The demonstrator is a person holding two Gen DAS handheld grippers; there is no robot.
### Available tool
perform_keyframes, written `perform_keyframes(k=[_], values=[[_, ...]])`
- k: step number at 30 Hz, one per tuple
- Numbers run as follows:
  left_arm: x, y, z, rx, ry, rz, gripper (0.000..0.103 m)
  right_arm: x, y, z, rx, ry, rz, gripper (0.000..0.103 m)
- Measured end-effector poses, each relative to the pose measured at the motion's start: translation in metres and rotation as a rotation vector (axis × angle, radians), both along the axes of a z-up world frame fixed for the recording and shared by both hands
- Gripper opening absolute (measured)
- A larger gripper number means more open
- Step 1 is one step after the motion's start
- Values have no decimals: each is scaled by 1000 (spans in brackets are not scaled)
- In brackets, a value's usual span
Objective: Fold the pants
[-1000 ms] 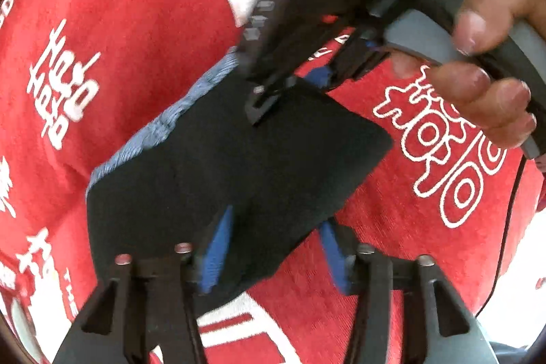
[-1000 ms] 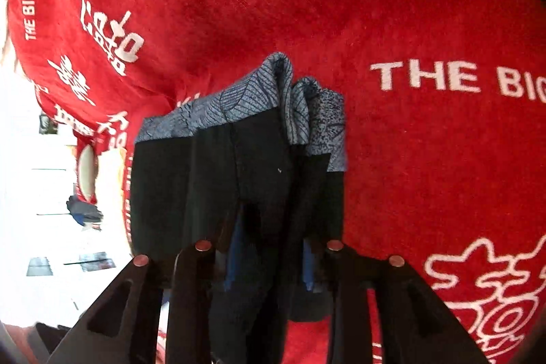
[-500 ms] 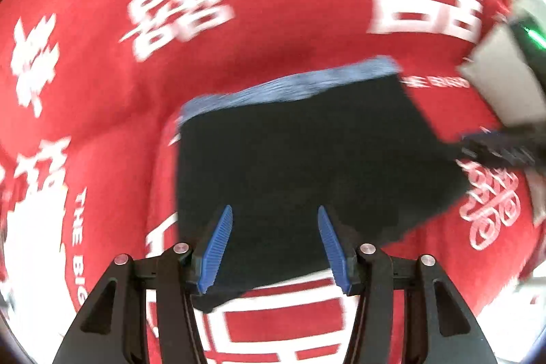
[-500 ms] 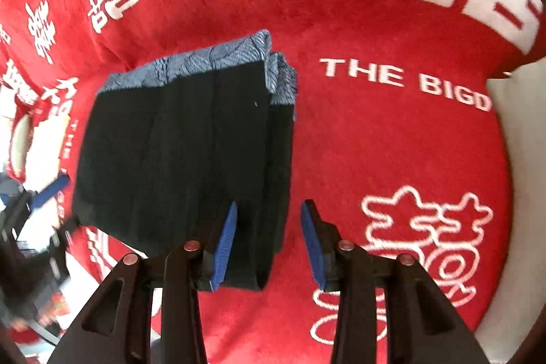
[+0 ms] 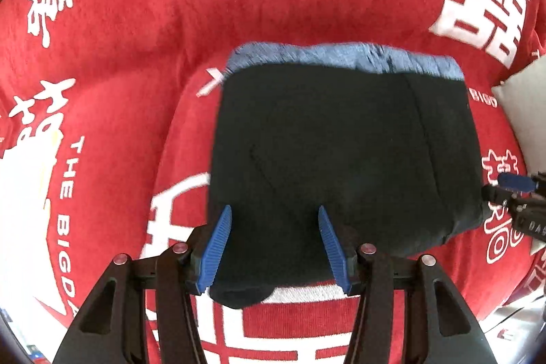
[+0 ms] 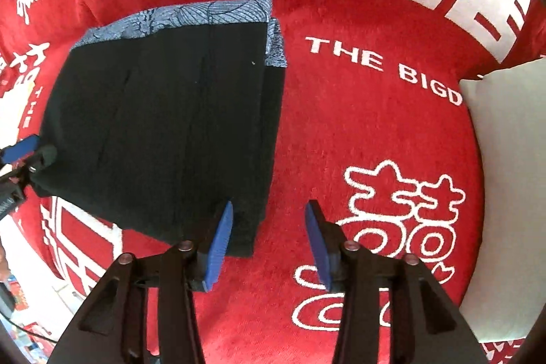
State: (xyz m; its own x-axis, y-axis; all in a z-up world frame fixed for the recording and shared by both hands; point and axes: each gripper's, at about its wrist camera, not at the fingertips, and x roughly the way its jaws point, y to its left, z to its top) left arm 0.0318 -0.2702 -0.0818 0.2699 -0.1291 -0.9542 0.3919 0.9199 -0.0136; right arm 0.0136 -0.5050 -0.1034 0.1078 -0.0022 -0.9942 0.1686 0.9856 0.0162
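The black pants [image 5: 341, 159] lie folded into a compact rectangle on the red blanket, with a blue patterned waistband [image 5: 341, 55] along the far edge. My left gripper [image 5: 274, 248] is open and empty, hovering above the near edge of the pants. In the right wrist view the pants [image 6: 163, 132] lie to the left, waistband [image 6: 191, 16] at the far side. My right gripper [image 6: 269, 241] is open and empty, just right of the near right corner of the fold. The other gripper shows at each view's edge [image 5: 518, 193] [image 6: 20, 159].
A red blanket [image 6: 341, 125] with white characters and lettering covers the surface. A pale grey pillow [image 6: 505, 176] lies at the right, also seen in the left wrist view [image 5: 525, 111]. Bright floor shows past the blanket's left edge [image 6: 20, 261].
Both grippers let go of the pants and opened. They pulled back and up, and the folded pants now lie flat on the blanket.
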Motion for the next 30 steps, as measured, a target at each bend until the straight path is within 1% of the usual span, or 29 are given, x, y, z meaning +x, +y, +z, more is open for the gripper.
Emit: perform_keyframes(k=[3, 5, 7, 9, 11, 12, 14, 16, 18, 20, 22, 23, 24, 25, 27, 28, 30], values=[[19, 5, 6, 12, -40, 16, 55, 0, 0, 0, -2, 0, 2, 50], [39, 10, 7, 29, -62, 51, 55, 0, 2, -1, -14, 1, 12, 50], [62, 14, 6, 20, -72, 99, 55, -2, 4, -2, -31, 0, 25, 50], [87, 16, 2, -6, -59, 158, 55, -3, 6, -2, -41, -3, 28, 50], [106, 14, -5, -40, -30, 193, 54, -4, 6, -3, -39, -3, 23, 50], [112, 12, -10, -43, -19, 200, 55, -5, 5, -4, -36, -3, 18, 50], [124, 7, -29, -3, 13, 214, 55, -4, 5, -5, -32, -1, 15, 50], [126, 4, -45, 23, 34, 200, 56, -2, 5, -6, -28, 0, 14, 50], [116, -2, -51, 75, -14, 157, 61, -2, 6, -5, -25, -1, 16, 50], [112, -6, -49, 103, -46, 121, 61, -1, 6, -6, -23, -1, 17, 50], [111, -3, -45, 93, -41, 123, 62, -2, 4, -6, -23, -2, 13, 54], [111, 0, -43, 83, -31, 133, 64, -2, 2, -5, -23, -3, 8, 58], [111, 4, -41, 79, -22, 147, 69, -1, -1, -6, -18, -2, 2, 61], [111, 7, -39, 77, -18, 155, 72, -2, -4, -6, -7, 0, -12, 62], [108, 11, -36, 75, -10, 156, 72, -3, -9, -5, 8, 6, -33, 64], [106, 12, -35, 84, -12, 152, 75, -3, -11, -4, 12, 10, -41, 65], [102, 13, -32, 113, -24, 142, 87, -5, -12, -2, 11, 14, -51, 68]])
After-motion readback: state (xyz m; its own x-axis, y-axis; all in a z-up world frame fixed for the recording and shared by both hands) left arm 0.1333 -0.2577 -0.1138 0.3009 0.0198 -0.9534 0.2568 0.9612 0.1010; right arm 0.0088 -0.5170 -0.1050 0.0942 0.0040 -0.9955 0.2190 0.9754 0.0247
